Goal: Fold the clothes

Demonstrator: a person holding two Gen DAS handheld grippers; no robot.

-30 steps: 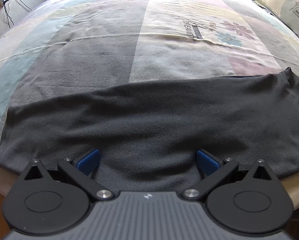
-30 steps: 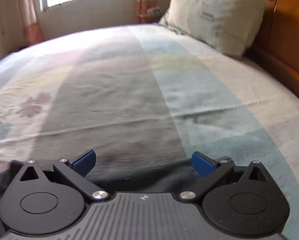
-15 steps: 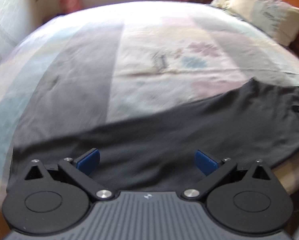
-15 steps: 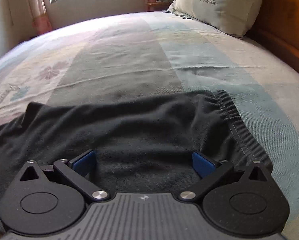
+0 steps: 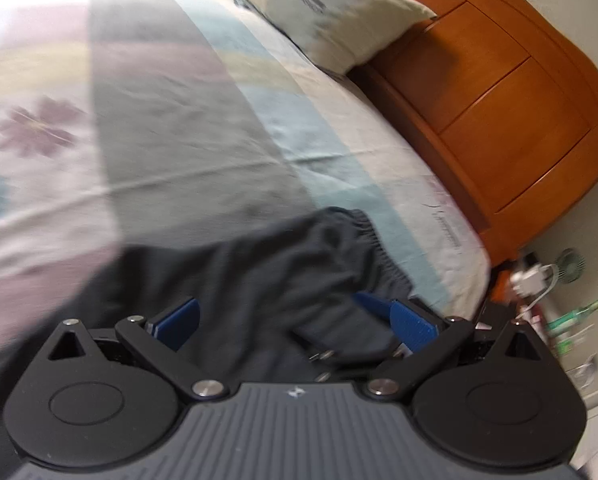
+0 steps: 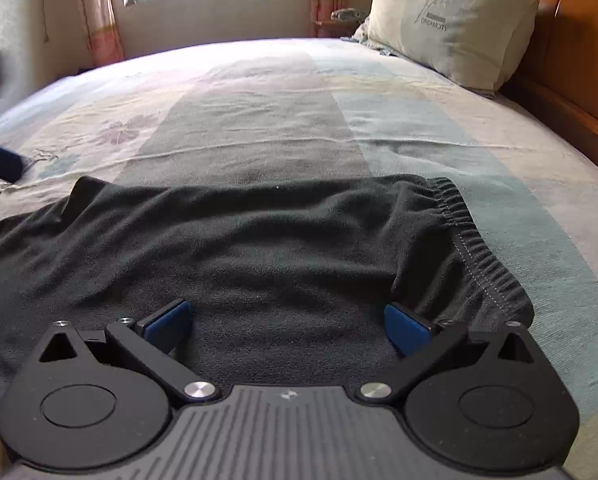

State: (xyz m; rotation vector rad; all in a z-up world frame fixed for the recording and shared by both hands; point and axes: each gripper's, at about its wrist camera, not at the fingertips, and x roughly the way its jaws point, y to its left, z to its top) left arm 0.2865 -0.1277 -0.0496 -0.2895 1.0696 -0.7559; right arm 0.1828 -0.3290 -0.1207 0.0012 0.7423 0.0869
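The right gripper [image 6: 287, 322] hangs with its blue pads spread wide, holding nothing, low over the dark trousers [image 6: 259, 248], which lie flat on the bed [image 6: 259, 120] directly beneath and ahead of it; the elastic waistband [image 6: 479, 248] runs just beyond its right pad. A second ago this camera saw only bare sheet, so the gripper has pulled back and settled over the waist end. The left gripper [image 5: 295, 316] is likewise released and empty, fabric showing in the gap between its pads. It has swung sharply: a second ago it looked squarely across the long leg of the garment, while now, in a motion-blurred view, the waistband [image 5: 379, 248] sits just ahead and to its right, with the pillow [image 5: 323, 12] and wooden headboard [image 5: 499, 92] far beyond. The right gripper's own pads [image 5: 379, 308] seem to peek in beside the left's right pad. Both tools thus converge on the waist end, probably to pinch it for the next fold; no grasp is made yet.
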